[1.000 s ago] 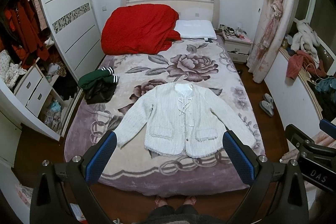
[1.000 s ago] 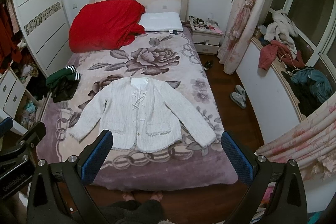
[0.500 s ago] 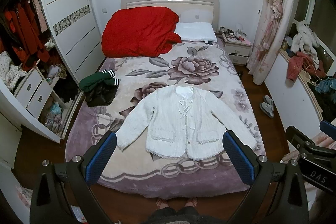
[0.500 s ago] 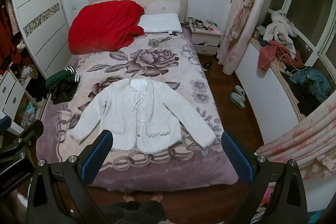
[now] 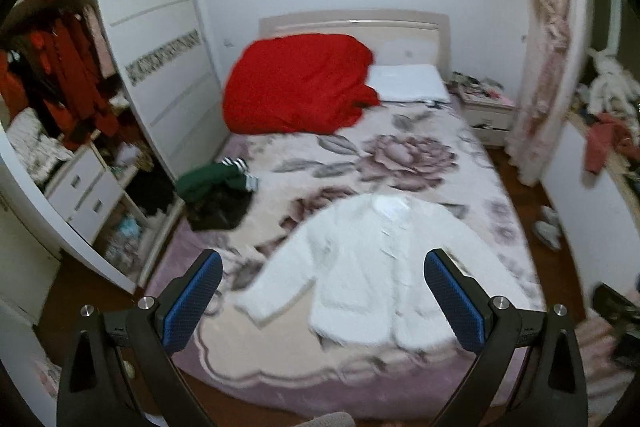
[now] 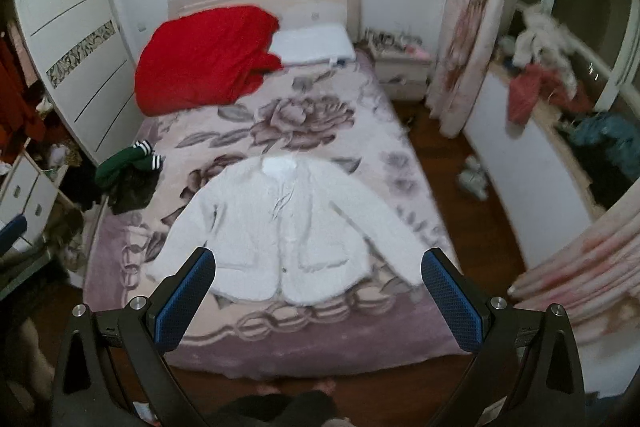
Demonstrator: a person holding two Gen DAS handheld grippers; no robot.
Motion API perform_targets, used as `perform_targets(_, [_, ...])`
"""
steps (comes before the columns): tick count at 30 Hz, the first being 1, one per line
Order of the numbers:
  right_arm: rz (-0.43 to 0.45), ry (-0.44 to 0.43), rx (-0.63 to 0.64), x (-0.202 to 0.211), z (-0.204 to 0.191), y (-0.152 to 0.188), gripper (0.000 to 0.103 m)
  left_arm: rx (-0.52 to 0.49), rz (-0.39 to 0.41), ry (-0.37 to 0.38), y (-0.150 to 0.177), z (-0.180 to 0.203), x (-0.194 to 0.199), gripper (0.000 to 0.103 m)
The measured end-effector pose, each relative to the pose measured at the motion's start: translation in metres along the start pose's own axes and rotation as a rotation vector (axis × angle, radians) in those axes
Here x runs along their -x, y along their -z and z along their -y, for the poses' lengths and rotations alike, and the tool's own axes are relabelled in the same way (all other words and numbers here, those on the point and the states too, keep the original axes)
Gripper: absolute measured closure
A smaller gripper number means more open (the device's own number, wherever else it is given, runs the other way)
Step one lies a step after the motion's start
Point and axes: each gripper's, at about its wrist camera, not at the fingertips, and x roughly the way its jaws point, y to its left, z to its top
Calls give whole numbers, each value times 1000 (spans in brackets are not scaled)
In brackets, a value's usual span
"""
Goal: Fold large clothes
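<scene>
A white knitted jacket lies flat, front up, sleeves spread, on the near half of the floral bed blanket; it also shows in the right wrist view. My left gripper is open and empty, held well above the foot of the bed, left of the jacket's middle. My right gripper is open and empty, also high above the foot of the bed, over the jacket's hem. Both views are blurred by motion.
A red quilt and white pillow lie at the headboard. A green and black clothes pile sits at the bed's left edge. Wardrobe on the left, nightstand, curtain and slippers on the right.
Both grippers have swung: the left view turned left so the jacket sits further right, the right view shifted right and slightly nearer. The jacket has not moved. Both stay open.
</scene>
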Motion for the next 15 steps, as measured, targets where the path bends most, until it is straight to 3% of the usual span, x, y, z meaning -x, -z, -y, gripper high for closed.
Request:
perform_targets(2, [-60, 3, -81, -38, 18, 1, 0, 1, -14, -21, 8, -3, -33, 0])
perform_targets(5, [-119, 41, -213, -94, 57, 12, 1, -1, -102, -61, 25, 6, -94, 0])
perform_targets(6, [-151, 72, -271, -121, 81, 19, 7, -5, -138, -80, 31, 11, -116, 0])
perform_targets(7, [-173, 79, -303, -138, 94, 26, 23, -5, -164, -96, 39, 15, -134, 0])
perform_targets(9, [-240, 90, -423, -194, 144, 44, 39, -11, -203, -120, 54, 26, -166, 0])
perform_targets(12, [-290, 94, -605, -264, 215, 72, 38, -37, -253, -172, 78, 47, -212, 0])
perform_targets(15, [-349, 92, -758, -351, 288, 111, 27, -61, -322, -216, 107, 72, -266, 0])
